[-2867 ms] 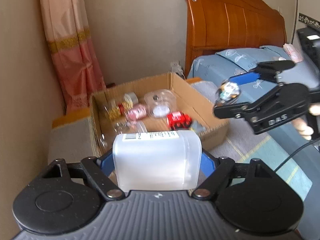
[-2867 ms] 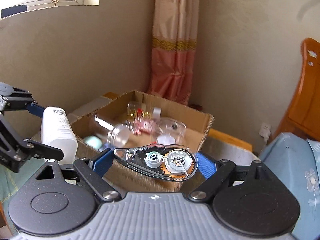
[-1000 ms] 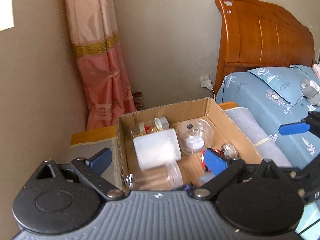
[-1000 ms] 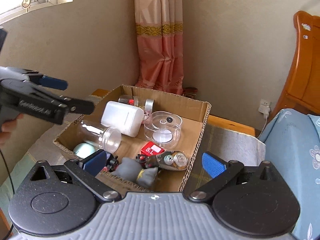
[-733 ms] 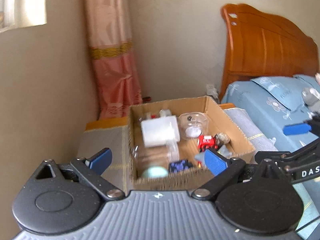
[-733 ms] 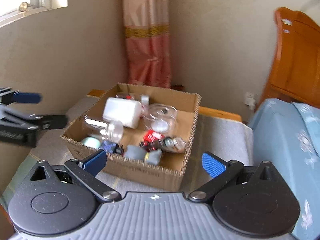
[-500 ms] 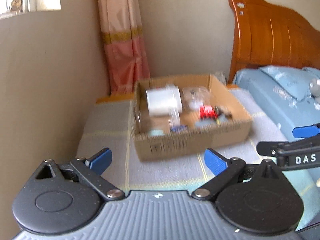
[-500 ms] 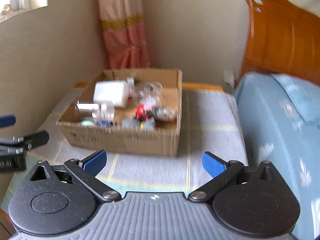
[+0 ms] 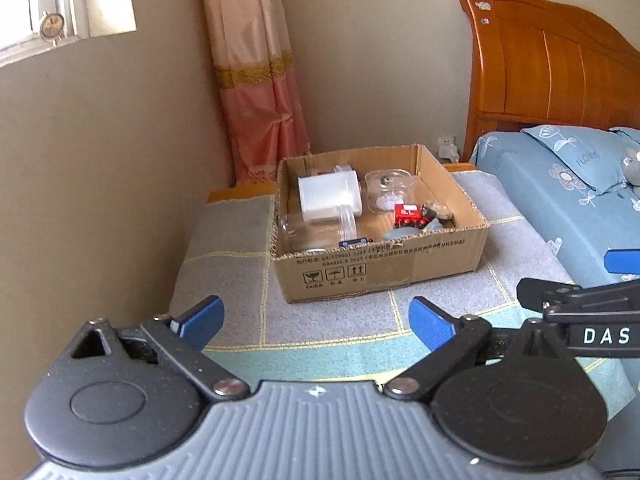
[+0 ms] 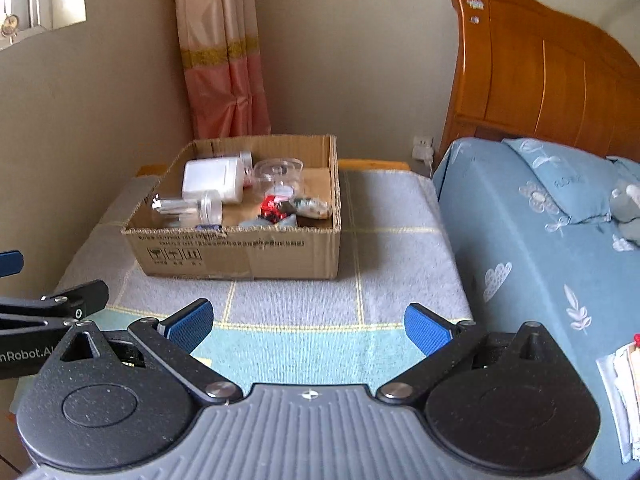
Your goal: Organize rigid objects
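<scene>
While both grippers hang back from the cardboard box (image 9: 380,268), left gripper (image 9: 316,320) and right gripper (image 10: 308,326) each have fingers spread wide, holding nothing. One box; inside it: one white plastic jar (image 9: 329,196) on its side at the back, one clear jar (image 10: 188,208) lying in front of it, one clear lidded container (image 9: 390,192), one red toy car (image 9: 408,216), one correction tape dispenser (image 10: 312,207). Other small items there are too hidden to count. Only the right wrist view shows papers (image 10: 620,388) well right of the box. Box sits on a grey checked blanket (image 10: 380,272); pink curtain (image 9: 256,80) behind it, blue bed (image 10: 540,240) and wooden headboard (image 9: 552,76) to its right.
</scene>
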Available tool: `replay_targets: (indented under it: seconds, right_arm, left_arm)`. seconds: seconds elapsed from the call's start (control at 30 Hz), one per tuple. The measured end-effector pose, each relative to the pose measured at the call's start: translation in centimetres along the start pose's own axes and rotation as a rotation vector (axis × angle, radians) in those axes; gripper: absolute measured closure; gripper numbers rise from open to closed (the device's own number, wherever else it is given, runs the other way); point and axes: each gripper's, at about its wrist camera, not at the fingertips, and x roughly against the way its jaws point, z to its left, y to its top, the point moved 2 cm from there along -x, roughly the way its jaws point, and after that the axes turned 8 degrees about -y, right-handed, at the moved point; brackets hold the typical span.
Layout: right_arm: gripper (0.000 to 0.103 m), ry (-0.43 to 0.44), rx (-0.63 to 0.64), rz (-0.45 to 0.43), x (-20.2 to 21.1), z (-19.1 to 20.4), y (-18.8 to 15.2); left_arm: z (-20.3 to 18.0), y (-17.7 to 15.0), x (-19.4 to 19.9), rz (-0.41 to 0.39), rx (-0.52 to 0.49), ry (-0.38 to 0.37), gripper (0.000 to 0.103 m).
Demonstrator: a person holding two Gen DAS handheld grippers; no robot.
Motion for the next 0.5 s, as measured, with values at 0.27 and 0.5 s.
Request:
replay_targets:
  seconds: [0.27,0.5]
  right_arm:
    - [0.0,0.002,0.006,-0.021,0.66,0.17,0.43]
    - [0.0,0.005,0.004,-0.013,0.49,0.3,0.41]
  left_arm:
    - [0.17,0.12,0.38,-0.002,0.013,0.02,0.005]
    - [0.17,-0.06,-0.14,0.014,0.023,0.023,0.005]
